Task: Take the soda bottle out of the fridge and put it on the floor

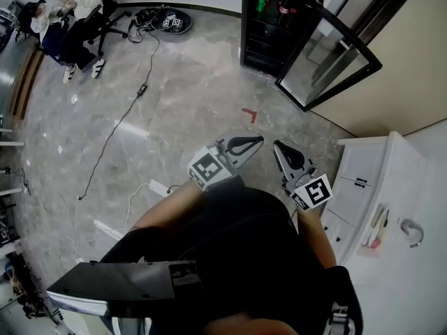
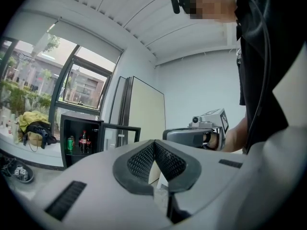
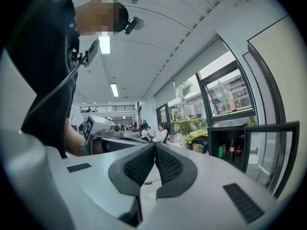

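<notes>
Walking in with both tools level, the left gripper (image 1: pixel 258 141) just beside the right gripper (image 1: pixel 280 148), jaws pressed together and empty; the soda bottle (image 1: pixel 284 7) stands well ahead of them in the fridge (image 1: pixel 246 26), door (image 1: pixel 328 58) open.
</notes>
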